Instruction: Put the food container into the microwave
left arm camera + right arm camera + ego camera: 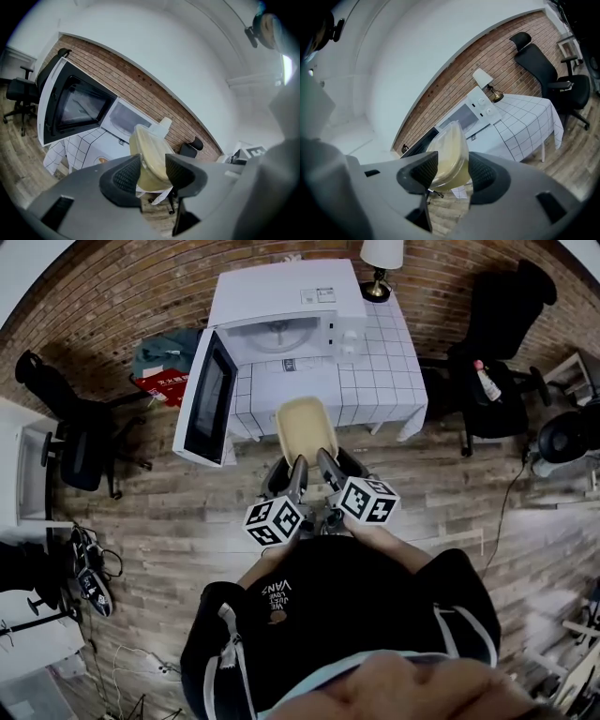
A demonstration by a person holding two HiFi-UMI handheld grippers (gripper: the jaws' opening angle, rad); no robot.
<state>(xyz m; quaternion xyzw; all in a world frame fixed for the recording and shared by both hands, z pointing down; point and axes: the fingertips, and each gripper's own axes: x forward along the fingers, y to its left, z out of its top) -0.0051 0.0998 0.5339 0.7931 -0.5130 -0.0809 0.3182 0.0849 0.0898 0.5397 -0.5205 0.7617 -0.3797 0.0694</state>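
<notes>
Food container (306,427), translucent with a pale yellowish fill, is held in the air over the front edge of the checked-cloth table (384,381), short of the microwave (281,306) and lined up roughly with its open cavity. The microwave door (208,395) is swung wide to the left. Left gripper (153,169) has its jaws partly closed, ribbed pads pressed on the container's near rim. Right gripper (452,169) is clamped on the same rim just beside it, standing a little wider. Risks, as judged: both grips sit on the near edge only, so the far end hangs unsupported. It may sag, tip its contents or lever out of the pads. If the two hands drift apart or turn unevenly, the thin rim could twist or the lid pop. Going in, the far end could catch the cavity sill or clip the open door if the line wanders left. Pose: both grippers lie side by side, pointing forward toward the microwave and dipped slightly. Their marker cubes sit close to the person's chest, forearms tucked in.
</notes>
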